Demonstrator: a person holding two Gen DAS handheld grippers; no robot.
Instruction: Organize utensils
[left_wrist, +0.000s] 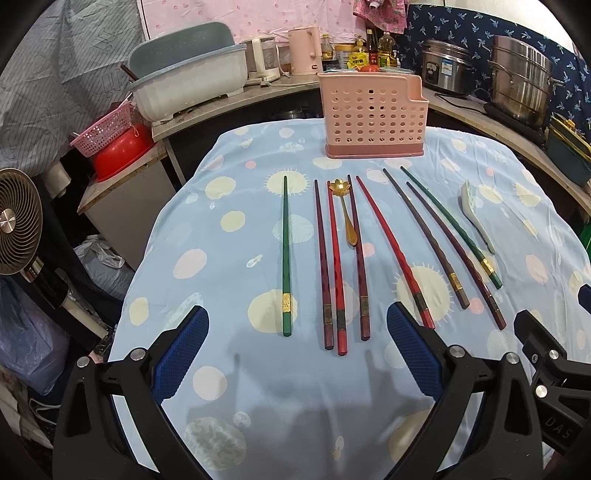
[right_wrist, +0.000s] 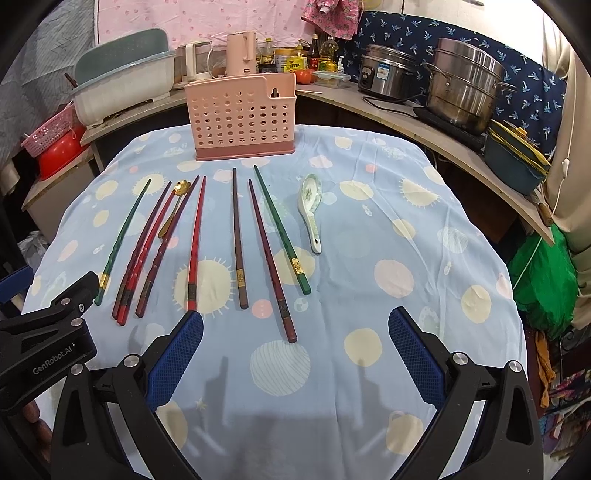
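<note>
**Utensils laid out in a row, both claws wide and empty**

Left wrist view: the left claw (left_wrist: 297, 347) hovers with its blue pads spread wide and nothing between them, low over the near edge of the surface (left_wrist: 207, 369), which wears a pale blue cloth with round spots. Ahead of it the chopsticks lie side by side, tips pointing away. A green chopstick (left_wrist: 285, 254) lies alone on the left. Next comes a tight group: a dark purple chopstick (left_wrist: 321, 262), a red chopstick (left_wrist: 336, 273) just beside it, and another dark one past the gold spoon (left_wrist: 345, 214), whose flower-shaped end points away. Further right lie a second red chopstick (left_wrist: 395, 254), two dark ones and a second green one, all slanting. The white ceramic spoon (left_wrist: 476, 218) lies rightmost. The pink perforated holder (left_wrist: 373, 118) stands upright at the far edge of the surface, well apart from the row. Part of the right claw's black frame shows at the right edge.

Right wrist view: the right claw (right_wrist: 295, 349) is likewise spread wide and holds nothing, over bare cloth near the edge of the surface (right_wrist: 424, 240). The pink perforated holder (right_wrist: 242, 118) stands at the far side, left of centre. The white ceramic spoon (right_wrist: 311, 210) lies bowl away, just right of a green chopstick (right_wrist: 282, 230). The gold spoon (right_wrist: 173, 208) lies among the left group of chopsticks. The left claw's black frame enters at lower left.
</note>
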